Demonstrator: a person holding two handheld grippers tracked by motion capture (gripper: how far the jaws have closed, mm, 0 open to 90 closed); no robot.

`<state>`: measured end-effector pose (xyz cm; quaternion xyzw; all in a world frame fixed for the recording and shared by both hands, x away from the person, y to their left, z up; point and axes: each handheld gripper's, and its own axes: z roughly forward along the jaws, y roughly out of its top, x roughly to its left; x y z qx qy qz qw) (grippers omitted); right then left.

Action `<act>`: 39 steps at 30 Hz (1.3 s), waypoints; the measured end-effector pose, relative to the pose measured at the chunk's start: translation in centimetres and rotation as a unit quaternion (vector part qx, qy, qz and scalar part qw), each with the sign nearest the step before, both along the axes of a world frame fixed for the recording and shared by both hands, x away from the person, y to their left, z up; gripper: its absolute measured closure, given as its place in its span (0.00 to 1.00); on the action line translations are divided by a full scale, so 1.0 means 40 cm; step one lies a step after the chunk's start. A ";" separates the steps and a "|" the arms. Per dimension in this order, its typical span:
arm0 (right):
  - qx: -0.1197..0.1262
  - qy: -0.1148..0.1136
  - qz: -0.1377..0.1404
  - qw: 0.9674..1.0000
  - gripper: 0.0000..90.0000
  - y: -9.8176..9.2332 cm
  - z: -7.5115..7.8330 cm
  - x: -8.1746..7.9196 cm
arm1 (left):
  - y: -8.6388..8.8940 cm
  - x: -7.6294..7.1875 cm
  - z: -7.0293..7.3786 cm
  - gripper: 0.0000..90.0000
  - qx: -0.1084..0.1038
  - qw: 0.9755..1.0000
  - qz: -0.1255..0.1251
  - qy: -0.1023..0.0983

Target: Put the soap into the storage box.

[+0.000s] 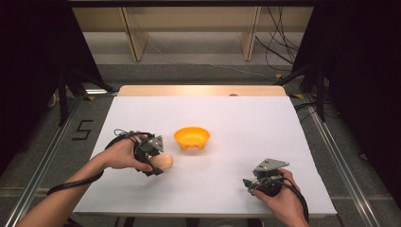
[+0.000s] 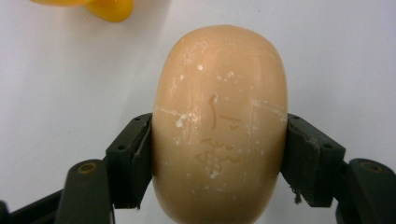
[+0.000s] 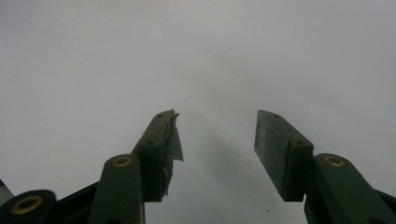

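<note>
The bar of soap (image 2: 219,126) is tan, oval and smooth, with a stamped mark pressed into its upper face. It lies on the white table cover (image 1: 236,123), left of the table's centre and toward the person's edge. In the high view the soap (image 1: 163,162) sits just in front of and to the left of the yellow bowl (image 1: 192,137), near it but apart from it.

The left gripper (image 2: 218,154) clamps the soap across its short axis. Each black jaw pad presses flat against one side of the bar, near its lower half. The soap's far end projects beyond the jaws toward the bowl (image 2: 102,7), whose yellow rim shows at the upper left of the left gripper view. The left hand (image 1: 124,153) holds this gripper low over the cover.

The right gripper (image 3: 217,140) stands well apart at the right near edge of the table. Its jaws are spread with nothing between them, above bare white cover. The right hand (image 1: 283,191) grips it from behind.
</note>
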<state>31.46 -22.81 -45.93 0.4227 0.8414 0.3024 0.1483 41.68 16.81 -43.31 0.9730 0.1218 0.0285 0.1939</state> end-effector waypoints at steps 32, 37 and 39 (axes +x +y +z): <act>0.001 0.001 0.007 1.000 0.54 0.011 0.000 0.006 | -0.039 0.035 0.050 0.35 -0.023 0.999 0.037 -0.023; 0.001 0.000 0.006 1.000 0.54 0.011 0.001 0.006 | -0.044 0.040 0.055 0.35 -0.026 0.999 0.039 -0.024; 0.003 -0.001 0.005 1.000 0.54 0.011 0.002 0.006 | -0.046 0.044 0.059 0.35 -0.026 0.999 0.038 -0.027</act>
